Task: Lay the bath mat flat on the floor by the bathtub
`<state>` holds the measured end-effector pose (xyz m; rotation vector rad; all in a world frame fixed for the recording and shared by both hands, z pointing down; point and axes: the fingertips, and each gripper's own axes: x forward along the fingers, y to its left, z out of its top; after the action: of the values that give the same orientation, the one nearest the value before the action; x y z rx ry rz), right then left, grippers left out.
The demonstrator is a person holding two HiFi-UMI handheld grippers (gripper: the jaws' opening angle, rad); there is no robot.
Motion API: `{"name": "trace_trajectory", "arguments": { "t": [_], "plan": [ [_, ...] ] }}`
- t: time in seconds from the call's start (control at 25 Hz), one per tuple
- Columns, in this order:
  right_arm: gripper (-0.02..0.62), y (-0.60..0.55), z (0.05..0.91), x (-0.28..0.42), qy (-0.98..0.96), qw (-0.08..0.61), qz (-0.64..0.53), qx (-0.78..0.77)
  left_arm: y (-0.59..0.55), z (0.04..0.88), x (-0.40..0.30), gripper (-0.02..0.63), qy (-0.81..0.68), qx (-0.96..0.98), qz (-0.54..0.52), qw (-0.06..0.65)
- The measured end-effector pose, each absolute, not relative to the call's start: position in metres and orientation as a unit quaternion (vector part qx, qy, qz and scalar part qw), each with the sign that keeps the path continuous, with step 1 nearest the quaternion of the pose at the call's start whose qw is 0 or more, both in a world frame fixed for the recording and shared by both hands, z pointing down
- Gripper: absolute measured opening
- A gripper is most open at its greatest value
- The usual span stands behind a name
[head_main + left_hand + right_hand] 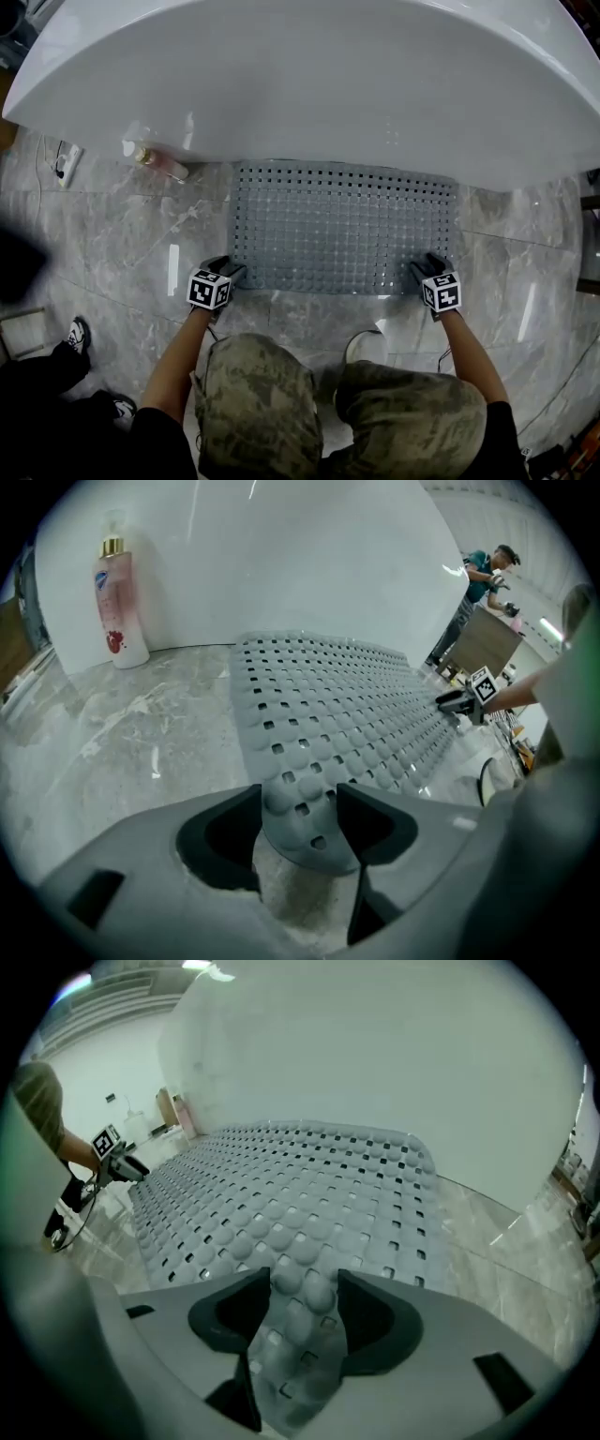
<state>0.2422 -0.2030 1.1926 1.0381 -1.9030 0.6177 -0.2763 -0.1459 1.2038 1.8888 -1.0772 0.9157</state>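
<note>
Mat (343, 228) flat at 12 by tub (300, 75). Left gripper (298, 813), right gripper (305, 1307) gaping, corners loose between jaws. Risk: catching a corner on pull-back toward 6, rucking edge.

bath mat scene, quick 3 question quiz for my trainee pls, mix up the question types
1. True or false: the grey perforated rubber bath mat lies flat on the grey marble floor beside the white bathtub.
2. What stands left of the mat? A) pink bottle with gold cap B) folded towel C) scrub brush
3. Fill in: a near mat corner lies between the ____ jaws of the left gripper and of the right gripper.
Key: 1 true; 2 A; 3 open.
</note>
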Motion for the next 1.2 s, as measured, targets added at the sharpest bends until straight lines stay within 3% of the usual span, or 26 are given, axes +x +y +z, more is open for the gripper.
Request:
{"name": "trace_trajectory", "arguments": {
  "t": [0.44, 0.6, 0.76, 1.2],
  "plan": [
    [0.219, -0.190, 1.189, 0.245, -0.768, 0.438, 0.247, 0.396, -0.129, 1.200, -0.275, 0.266, -0.426, 0.734, 0.317, 0.423],
    [0.219, -0.201, 1.137, 0.251, -0.767, 0.380, 0.253, 0.451, -0.145, 1.157, -0.285, 0.275, -0.453, 0.734, 0.266, 0.431],
    [0.219, -0.214, 1.044, 0.235, -0.764, 0.306, 0.291, 0.487, -0.162, 1.054, -0.292, 0.273, -0.497, 0.730, 0.210, 0.419],
    [0.219, -0.138, 0.692, 0.230, -0.753, 0.218, 0.336, 0.522, -0.135, 0.683, -0.238, 0.272, -0.514, 0.757, 0.114, 0.387]
  ]
}}
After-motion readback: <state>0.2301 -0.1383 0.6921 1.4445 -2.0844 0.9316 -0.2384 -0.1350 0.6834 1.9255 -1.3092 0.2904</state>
